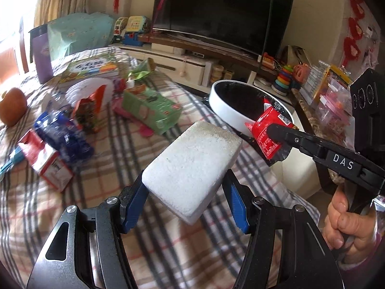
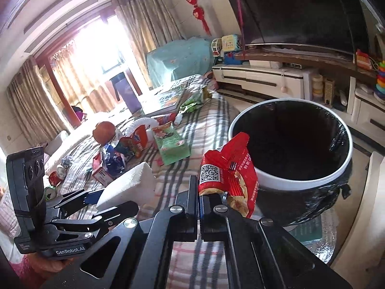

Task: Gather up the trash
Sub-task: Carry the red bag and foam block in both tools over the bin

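My left gripper (image 1: 185, 192) is shut on a white foam block (image 1: 192, 168), held above the plaid table cover; the block also shows in the right wrist view (image 2: 130, 185). My right gripper (image 2: 199, 192) is shut on a red snack wrapper (image 2: 226, 168) with a QR code, held just at the near rim of the trash bin (image 2: 264, 183). The bin is white-rimmed with a black bag liner. In the left wrist view the wrapper (image 1: 267, 132) hangs by the bin's rim (image 1: 223, 108).
More litter lies on the plaid cover (image 1: 72, 216): a green carton (image 1: 154, 108), a blue wrapper (image 1: 62, 132), a red-and-white box (image 1: 45, 161), an orange packet (image 1: 89, 113), a white plate (image 1: 79, 89), a book (image 1: 91, 69). A TV (image 1: 223, 12) and stand are behind.
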### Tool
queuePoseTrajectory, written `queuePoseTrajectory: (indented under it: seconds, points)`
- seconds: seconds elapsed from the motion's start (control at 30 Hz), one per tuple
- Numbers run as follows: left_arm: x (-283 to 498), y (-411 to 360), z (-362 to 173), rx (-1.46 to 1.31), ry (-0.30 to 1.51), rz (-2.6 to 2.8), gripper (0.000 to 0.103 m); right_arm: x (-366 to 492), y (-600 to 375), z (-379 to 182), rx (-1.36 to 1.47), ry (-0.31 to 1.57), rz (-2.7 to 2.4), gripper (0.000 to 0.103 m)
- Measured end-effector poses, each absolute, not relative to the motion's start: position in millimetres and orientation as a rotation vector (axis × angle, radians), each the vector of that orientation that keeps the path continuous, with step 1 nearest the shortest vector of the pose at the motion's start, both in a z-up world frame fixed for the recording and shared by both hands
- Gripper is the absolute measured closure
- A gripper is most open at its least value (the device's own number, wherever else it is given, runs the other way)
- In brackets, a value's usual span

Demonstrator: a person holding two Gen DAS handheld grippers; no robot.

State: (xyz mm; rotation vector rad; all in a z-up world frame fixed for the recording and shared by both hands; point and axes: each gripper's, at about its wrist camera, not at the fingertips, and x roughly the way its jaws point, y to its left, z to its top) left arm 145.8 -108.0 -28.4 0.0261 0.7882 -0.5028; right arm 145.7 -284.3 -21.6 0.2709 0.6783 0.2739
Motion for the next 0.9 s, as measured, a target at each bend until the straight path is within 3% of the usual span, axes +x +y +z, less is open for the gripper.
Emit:
queuePoseTrajectory:
  seconds: [0.9]
  points:
    - [182, -178, -6, 0.087, 0.767, -0.568, 0.042, 156, -348, 10, 0.288, 0.610, 0.188, 0.103]
